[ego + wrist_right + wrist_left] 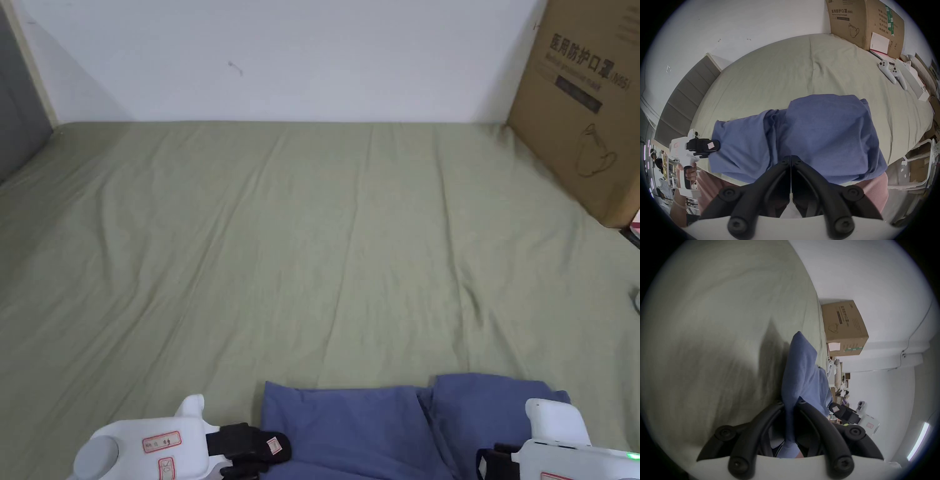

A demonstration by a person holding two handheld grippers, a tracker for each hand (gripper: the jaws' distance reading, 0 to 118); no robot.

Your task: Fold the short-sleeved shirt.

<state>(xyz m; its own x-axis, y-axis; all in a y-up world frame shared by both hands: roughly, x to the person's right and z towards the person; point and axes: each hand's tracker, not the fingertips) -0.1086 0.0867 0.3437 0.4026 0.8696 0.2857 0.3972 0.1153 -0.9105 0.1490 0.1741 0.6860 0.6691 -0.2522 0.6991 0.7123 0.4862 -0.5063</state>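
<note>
A blue short-sleeved shirt [375, 425] lies bunched in folds at the near edge of a bed with a green sheet [312, 250]. My left gripper [275, 449] is at the shirt's left edge. In the left gripper view its jaws [790, 402] are shut on a ridge of the blue cloth [802, 369]. My right gripper [484, 462] is at the shirt's right part. In the right gripper view its jaws [791, 156] meet at the near edge of the shirt [826, 129], pinching it. That view also has the left gripper [718, 146] gripping the far left corner.
A big cardboard box [587, 94] stands at the bed's back right against the white wall. Two white controllers [890, 73] lie on the sheet's right side. A grey padded headboard [680, 100] bounds the left. The person's pink-clad legs are below the shirt.
</note>
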